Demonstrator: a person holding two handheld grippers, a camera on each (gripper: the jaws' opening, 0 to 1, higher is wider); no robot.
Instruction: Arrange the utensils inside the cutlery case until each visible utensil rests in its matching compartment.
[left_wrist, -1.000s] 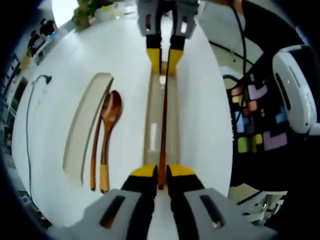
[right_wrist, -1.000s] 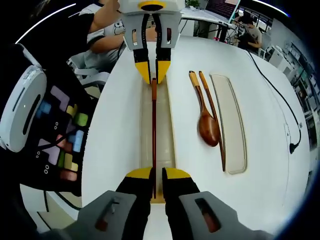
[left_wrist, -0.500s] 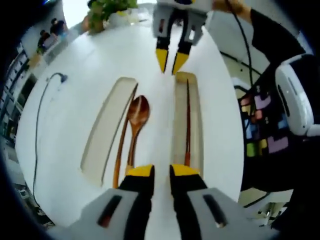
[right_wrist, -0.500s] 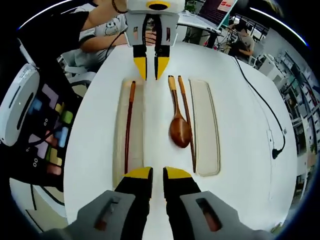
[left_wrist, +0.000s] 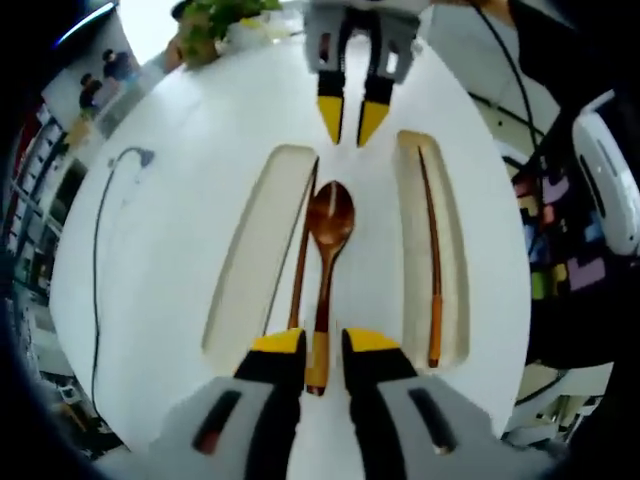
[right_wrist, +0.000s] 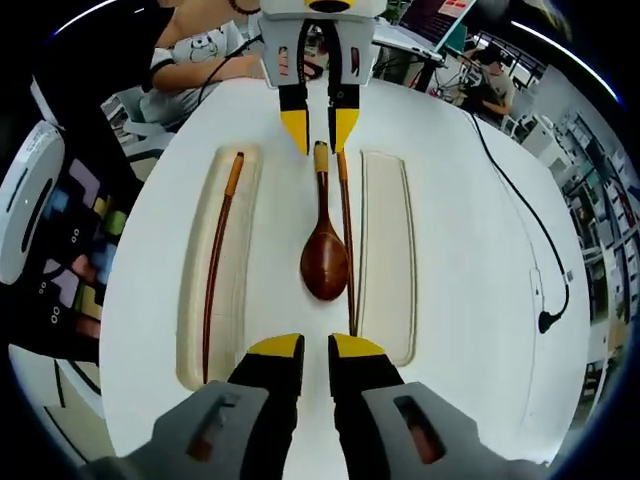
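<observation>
White tabletop (left_wrist: 180, 200) spreads under the left gripper view, with a potted plant (left_wrist: 215, 20) at its far edge and a dark cable (left_wrist: 100, 260) trailing down one side; the left tool (left_wrist: 323, 345) rises from the bottom with its yellow-tipped jaws slightly apart, holding nothing, the handle end of the wooden spoon (left_wrist: 325, 260) lying on the tabletop between them; one chopstick (left_wrist: 300, 255) lies just beside the spoon, along the edge of the case lid (left_wrist: 255, 245), which lies flat and holds nothing; on the other side of the spoon sits the cutlery case (left_wrist: 412, 240) with the second chopstick (left_wrist: 432, 260) lying inside it; the right tool (left_wrist: 348, 112) faces in from the far side, jaws parted and gripping nothing.

Round the same tabletop (right_wrist: 480, 250) the right gripper view shows a seated person (right_wrist: 195, 50) and office desks behind; the right tool (right_wrist: 317, 350) has its jaws slightly apart and empty; the spoon (right_wrist: 325, 250) and chopstick (right_wrist: 346, 250) lie between the lid (right_wrist: 388, 250) and the case (right_wrist: 200, 300), where the other chopstick (right_wrist: 218, 260) rests; the left tool (right_wrist: 319, 125) hovers over the spoon's handle end, jaws parted.
</observation>
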